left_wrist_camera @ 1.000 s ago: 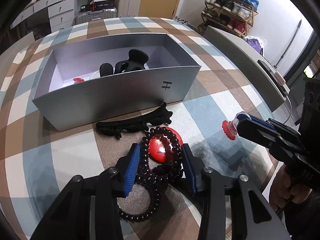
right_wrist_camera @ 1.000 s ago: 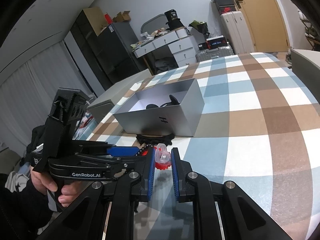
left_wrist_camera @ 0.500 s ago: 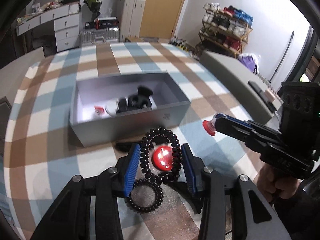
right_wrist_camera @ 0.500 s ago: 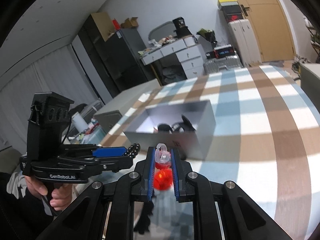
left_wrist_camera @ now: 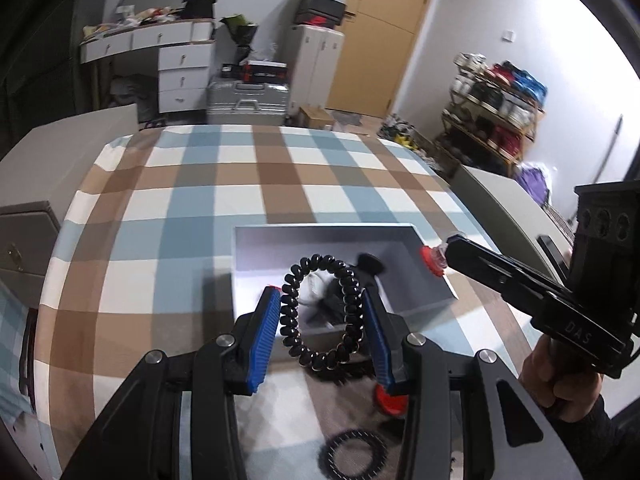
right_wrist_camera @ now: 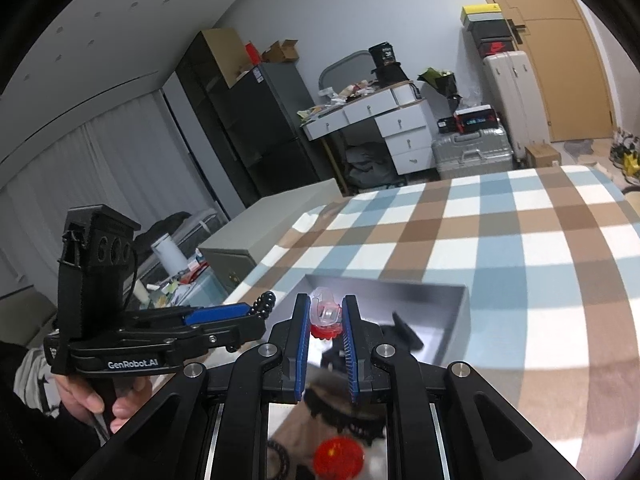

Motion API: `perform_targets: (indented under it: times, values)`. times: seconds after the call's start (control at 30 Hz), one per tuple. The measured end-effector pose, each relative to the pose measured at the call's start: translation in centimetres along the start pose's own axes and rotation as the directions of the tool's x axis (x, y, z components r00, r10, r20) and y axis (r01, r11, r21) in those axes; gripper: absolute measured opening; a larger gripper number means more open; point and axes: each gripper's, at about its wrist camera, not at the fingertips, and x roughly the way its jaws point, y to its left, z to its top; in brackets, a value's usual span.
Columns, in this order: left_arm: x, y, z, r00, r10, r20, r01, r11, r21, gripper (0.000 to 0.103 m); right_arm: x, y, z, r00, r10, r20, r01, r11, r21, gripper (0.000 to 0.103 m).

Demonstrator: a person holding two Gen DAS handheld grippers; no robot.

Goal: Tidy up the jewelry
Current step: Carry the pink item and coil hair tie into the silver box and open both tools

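Left wrist view: our left gripper [left_wrist_camera: 320, 320] has lifted the black spiral hair tie [left_wrist_camera: 320, 314] off the checked tablecloth [left_wrist_camera: 168, 216] a second ago; it now hangs pinched between the blue ribbed pads, above the grey box [left_wrist_camera: 404, 248]. Our right gripper [right_wrist_camera: 326, 326] has risen too, jaws pressed on a small clear-and-red clip [right_wrist_camera: 325, 316], also over the box. Both pieces look ready to drop in. Below the jaws a glossy red round badge [right_wrist_camera: 338, 458] and another coiled tie [left_wrist_camera: 354, 454] wait on the cloth. The box is matte, rigid, straight-walled.
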Motion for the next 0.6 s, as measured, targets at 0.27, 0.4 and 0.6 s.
perform_targets:
  times: [0.27, 0.4, 0.6]
  values:
    - [1.6, 0.8, 0.9, 1.0, -0.005, -0.015, 0.004, 1.0, -0.013, 0.036, 4.0, -0.3, 1.3, 0.998, -0.012, -0.059, 0.012, 1.0, -0.006, 0.015]
    - [2.3, 0.9, 1.1, 0.999, -0.006, -0.034, 0.006, 1.0, -0.011, 0.036, 5.2, -0.4, 1.6, 0.996, -0.037, -0.078, 0.035, 0.999, -0.029, 0.015]
    - [3.3, 1.2, 1.3, 0.998, -0.018, -0.058, 0.017, 1.0, -0.016, 0.036, 6.5, -0.9, 1.7, 0.993, -0.057, -0.107, 0.052, 0.998, -0.045, 0.015]
